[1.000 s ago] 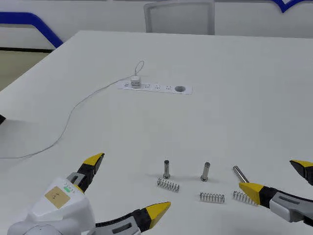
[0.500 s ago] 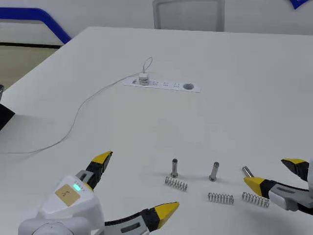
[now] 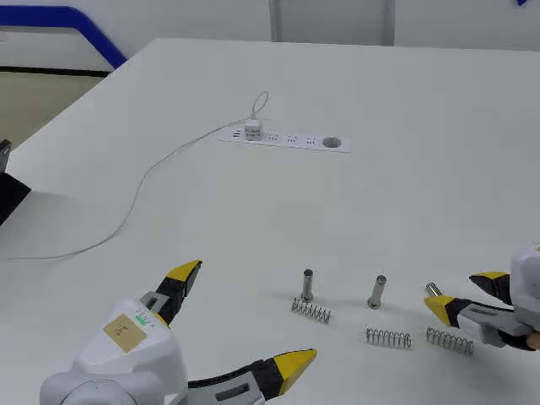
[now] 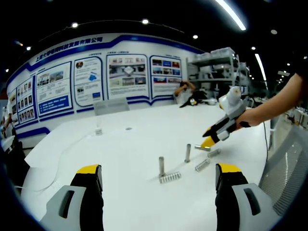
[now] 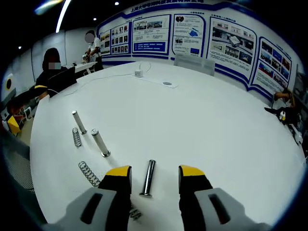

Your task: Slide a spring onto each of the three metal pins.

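Pins [image 3: 377, 291] stand at lower right, a spring [image 3: 389, 338] beside each. Right gripper [image 3: 464, 294], low at the right edge, straddles the rightmost pin [image 5: 148, 177], jaws apart. Left gripper [image 3: 245, 316] hovers wide open at lower left.

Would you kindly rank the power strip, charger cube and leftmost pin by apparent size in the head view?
1. power strip, clearly largest.
2. leftmost pin.
3. charger cube.
The pin stands nearer the camera, so the last two are unsure.
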The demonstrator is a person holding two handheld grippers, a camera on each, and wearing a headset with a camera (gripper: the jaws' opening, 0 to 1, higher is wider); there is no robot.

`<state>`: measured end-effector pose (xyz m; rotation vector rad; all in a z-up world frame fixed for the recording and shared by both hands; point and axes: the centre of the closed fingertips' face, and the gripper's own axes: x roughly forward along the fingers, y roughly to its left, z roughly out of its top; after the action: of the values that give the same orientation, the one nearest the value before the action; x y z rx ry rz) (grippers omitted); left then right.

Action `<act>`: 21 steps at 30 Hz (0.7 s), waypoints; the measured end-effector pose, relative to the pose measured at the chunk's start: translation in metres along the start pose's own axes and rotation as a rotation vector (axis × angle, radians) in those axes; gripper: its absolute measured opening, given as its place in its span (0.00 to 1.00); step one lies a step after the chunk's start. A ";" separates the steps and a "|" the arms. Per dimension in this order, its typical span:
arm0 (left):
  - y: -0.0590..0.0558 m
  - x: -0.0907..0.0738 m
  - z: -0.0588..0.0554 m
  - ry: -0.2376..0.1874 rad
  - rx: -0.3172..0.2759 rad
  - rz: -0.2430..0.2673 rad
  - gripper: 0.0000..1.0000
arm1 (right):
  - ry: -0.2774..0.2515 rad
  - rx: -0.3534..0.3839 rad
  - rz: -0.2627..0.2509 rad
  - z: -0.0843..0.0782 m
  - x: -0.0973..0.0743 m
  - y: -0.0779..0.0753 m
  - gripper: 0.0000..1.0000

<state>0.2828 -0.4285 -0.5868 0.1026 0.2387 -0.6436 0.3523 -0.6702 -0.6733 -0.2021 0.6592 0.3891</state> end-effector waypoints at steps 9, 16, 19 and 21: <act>0.002 0.000 -0.001 0.005 -0.007 0.005 1.00 | 0.054 0.025 0.002 -0.012 0.015 -0.004 0.36; 0.001 0.001 -0.005 0.020 -0.004 -0.003 1.00 | 0.065 0.034 0.013 -0.014 0.018 -0.001 0.31; 0.000 0.001 -0.006 0.024 -0.002 -0.004 1.00 | 0.070 0.027 0.019 -0.015 0.021 0.001 0.30; 0.000 0.001 -0.006 0.027 -0.005 -0.005 1.00 | 0.071 0.033 0.023 -0.014 0.021 0.003 0.29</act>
<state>0.2823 -0.4279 -0.5933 0.1064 0.2666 -0.6471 0.3587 -0.6658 -0.6981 -0.1779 0.7377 0.3939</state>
